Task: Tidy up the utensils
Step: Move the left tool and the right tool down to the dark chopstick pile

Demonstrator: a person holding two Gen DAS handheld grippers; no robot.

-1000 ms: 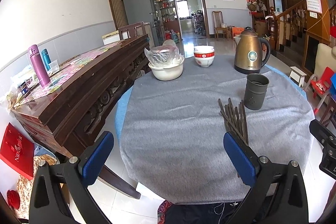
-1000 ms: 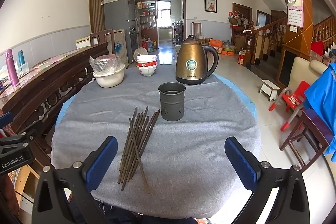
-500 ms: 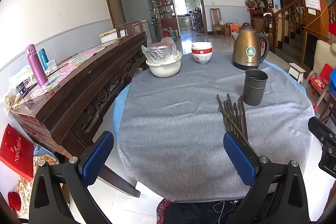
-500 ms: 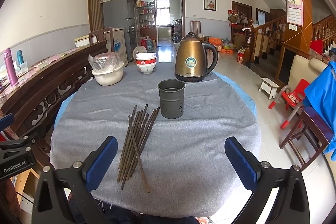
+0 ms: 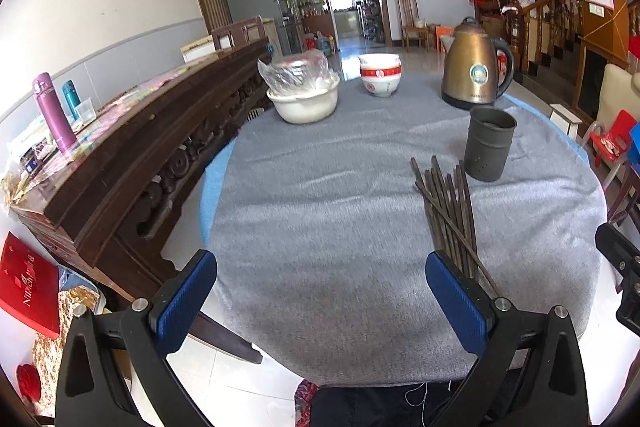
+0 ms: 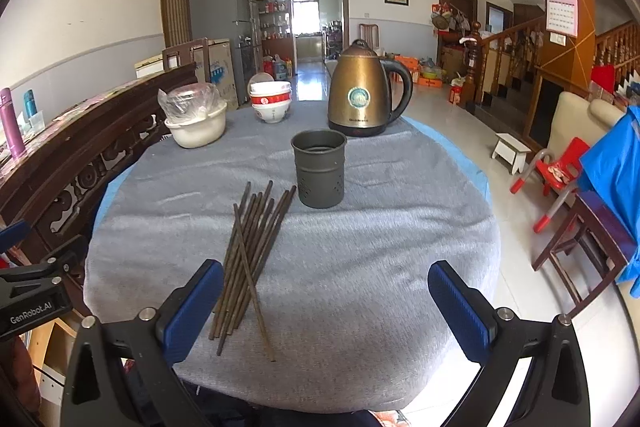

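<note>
Since one second ago both cameras have come a little closer to the table, and the chopsticks and the holder look larger; nothing on the table itself has changed place. Nearest to me, my left gripper point(image 5: 320, 297) is spread wide and empty above the near edge of the grey tablecloth point(image 5: 320, 211). My right gripper point(image 6: 324, 301) is also spread wide and holds nothing.

Just past the right gripper, the chopsticks point(image 6: 250, 259) lie flat on the cloth in a loose bundle, and one stick crosses over the others. Their far tips end just beside the dark metal holder point(image 6: 320, 173), which stands upright and, as far as I can see, has no sticks in it. Behind it stand a brass kettle point(image 6: 366, 93), stacked bowls point(image 6: 271, 101) and a white bowl with a plastic bag in it point(image 6: 196, 125).

I judge the task is at its first step, the approach, with no stick yet picked up. The next move calls for lowering one gripper over a stick, probably the crossed one on top, closing on it alone, then tilting it upright to drop it into the holder.
</note>
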